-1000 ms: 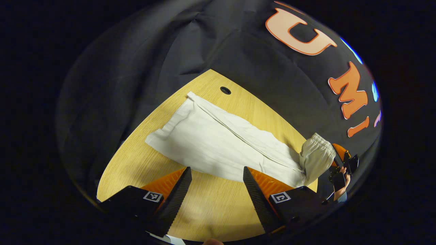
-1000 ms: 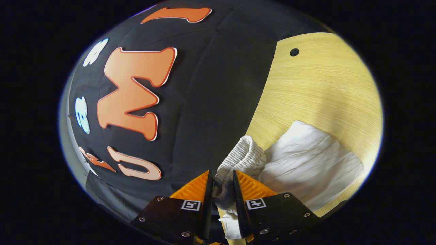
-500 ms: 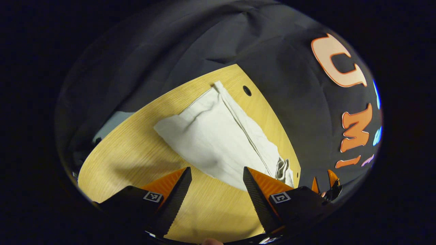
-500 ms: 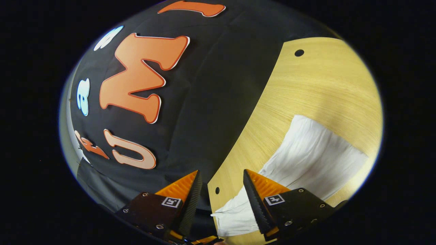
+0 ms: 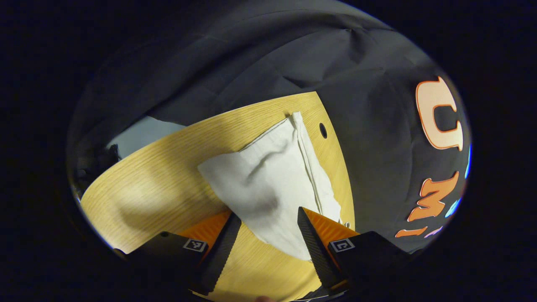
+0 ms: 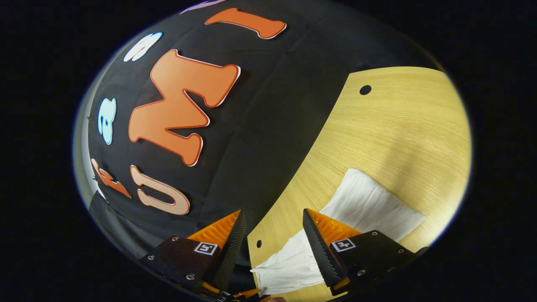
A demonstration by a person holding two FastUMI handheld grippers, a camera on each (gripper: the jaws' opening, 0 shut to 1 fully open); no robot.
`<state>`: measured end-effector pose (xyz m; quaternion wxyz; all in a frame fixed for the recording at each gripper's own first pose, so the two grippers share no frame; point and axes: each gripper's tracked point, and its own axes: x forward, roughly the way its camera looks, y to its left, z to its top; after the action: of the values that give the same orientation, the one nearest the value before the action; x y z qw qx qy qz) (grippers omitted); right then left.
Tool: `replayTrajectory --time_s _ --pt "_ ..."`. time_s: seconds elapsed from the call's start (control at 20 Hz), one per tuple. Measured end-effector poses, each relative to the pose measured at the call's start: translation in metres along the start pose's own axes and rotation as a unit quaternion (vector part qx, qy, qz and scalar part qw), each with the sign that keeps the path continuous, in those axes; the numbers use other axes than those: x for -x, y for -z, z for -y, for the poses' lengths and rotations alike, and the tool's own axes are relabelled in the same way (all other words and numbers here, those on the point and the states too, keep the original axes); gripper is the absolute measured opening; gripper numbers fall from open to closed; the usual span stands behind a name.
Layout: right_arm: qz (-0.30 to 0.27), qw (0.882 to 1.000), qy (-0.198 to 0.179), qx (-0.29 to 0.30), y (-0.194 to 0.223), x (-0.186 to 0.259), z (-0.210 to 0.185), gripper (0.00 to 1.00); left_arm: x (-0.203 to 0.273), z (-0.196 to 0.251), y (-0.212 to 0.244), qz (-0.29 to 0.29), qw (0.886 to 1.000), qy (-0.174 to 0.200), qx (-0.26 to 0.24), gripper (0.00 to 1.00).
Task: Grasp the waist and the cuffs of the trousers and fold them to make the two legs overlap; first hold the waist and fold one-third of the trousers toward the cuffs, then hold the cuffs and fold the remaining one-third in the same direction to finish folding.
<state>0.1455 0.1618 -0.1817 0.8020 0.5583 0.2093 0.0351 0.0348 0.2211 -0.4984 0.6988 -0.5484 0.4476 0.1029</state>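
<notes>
Left gripper view shows the trousers (image 5: 272, 184) lying flat on the desk (image 5: 159, 184), near its far edge, a thin white creased cloth with a seam along one side. The left gripper (image 5: 268, 235) is released, jaws wide, holding nothing, just over the near cloth edge. The right gripper (image 6: 272, 243) is released too, above the other end of the cloth. The soft fabric could bunch or slide on the smooth wooden desk if a gripper pinches one layer only.

Pale wooden table (image 5: 168, 176) carries white trousers (image 5: 272, 180) lying flat.
</notes>
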Motion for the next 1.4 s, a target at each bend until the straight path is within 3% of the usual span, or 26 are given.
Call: replayTrajectory --time_s 0.2,0.35,0.4,0.5,0.7,0.9,1.4 --pt "0.011 1.0 0.007 0.0 -0.004 0.014 0.005 0.83 -0.02 0.003 -0.008 0.012 1.0 -0.001 -0.023 0.74" --pt "0.025 0.999 0.03 0.031 -0.004 0.028 0.015 0.83 -0.037 0.003 -0.015 0.021 0.999 -0.015 -0.025 0.11" --pt "0.031 0.998 0.035 0.05 -0.004 0.033 0.014 0.83 -0.03 0.006 -0.012 0.021 0.999 -0.011 -0.026 0.15" --pt "0.034 0.996 0.045 0.074 -0.001 0.04 0.016 0.83 -0.025 0.016 -0.011 0.031 0.999 -0.003 -0.034 0.08" --pt "0.035 0.992 0.06 0.106 -0.005 0.047 0.02 0.87 -0.006 0.04 -0.015 0.053 0.996 0.007 -0.077 0.06" --pt "0.037 0.988 0.071 0.128 -0.016 0.054 0.029 0.96 0.02 0.089 -0.015 0.075 0.99 0.031 -0.114 0.06" --pt "0.021 0.974 0.081 0.209 -0.056 0.084 0.055 0.98 0.074 0.219 0.014 0.124 0.974 0.076 -0.173 0.06"
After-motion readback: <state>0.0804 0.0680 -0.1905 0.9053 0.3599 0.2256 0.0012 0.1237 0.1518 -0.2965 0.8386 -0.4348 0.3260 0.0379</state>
